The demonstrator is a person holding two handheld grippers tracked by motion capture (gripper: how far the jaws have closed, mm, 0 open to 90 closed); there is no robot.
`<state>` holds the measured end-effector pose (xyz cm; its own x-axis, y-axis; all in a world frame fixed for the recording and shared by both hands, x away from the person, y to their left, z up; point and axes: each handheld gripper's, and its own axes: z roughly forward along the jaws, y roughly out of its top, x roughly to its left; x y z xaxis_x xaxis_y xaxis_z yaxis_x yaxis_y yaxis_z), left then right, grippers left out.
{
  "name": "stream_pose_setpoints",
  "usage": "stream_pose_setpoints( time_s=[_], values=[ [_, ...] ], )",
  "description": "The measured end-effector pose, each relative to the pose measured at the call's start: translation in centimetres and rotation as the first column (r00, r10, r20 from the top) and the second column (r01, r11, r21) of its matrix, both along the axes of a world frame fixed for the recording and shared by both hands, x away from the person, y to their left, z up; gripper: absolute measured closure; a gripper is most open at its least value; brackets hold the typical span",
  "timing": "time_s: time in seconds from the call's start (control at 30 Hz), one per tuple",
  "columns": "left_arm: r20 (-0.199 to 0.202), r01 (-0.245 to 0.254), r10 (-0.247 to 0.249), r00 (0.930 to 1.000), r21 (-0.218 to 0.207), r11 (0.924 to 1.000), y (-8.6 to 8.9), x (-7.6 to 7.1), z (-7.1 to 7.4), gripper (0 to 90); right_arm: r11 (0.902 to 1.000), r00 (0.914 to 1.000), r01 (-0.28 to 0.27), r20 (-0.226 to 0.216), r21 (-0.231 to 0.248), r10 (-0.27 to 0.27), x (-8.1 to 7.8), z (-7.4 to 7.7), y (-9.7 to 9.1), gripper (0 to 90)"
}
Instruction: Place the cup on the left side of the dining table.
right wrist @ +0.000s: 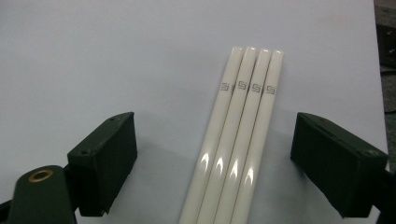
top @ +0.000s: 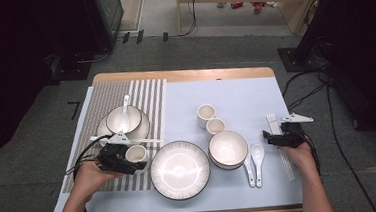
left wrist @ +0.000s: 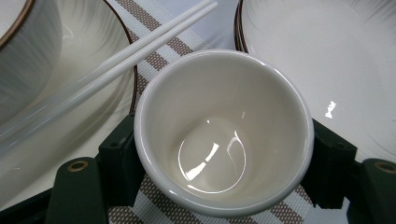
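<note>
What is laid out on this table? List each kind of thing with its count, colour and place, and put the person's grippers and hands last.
Cups: three, cream; one between the left gripper's jaws on the striped mat, two mid-table.
Bowls: two, cream; one on a saucer on the mat, one right of the big plate.
Big plate: one, white, dark-rimmed, front centre.
Spoons: three, white; one in the mat's bowl, two right of the other bowl.
Chopsticks: six, white; four lie between the right gripper's jaws, two by the mat's saucer.
Striped mat: one, brown-white, left.
Left gripper: black, closed on a cup.
Right gripper: black, open.
</note>
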<state>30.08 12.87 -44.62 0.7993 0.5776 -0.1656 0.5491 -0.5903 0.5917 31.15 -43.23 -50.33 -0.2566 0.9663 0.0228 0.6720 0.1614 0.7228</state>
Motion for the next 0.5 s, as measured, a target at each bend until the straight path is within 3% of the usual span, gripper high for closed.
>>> stream_pose_setpoints(
  time_s=[0.5],
  values=[
    [0.000, 0.000, 0.000, 1.0000, 0.005, 1.0000, 0.13, -0.14, -0.03, 27.8, 1.0000, 1.0000, 0.001, 0.000, 0.000, -0.001, -0.01, 0.00, 0.01, 14.2]
  ],
)
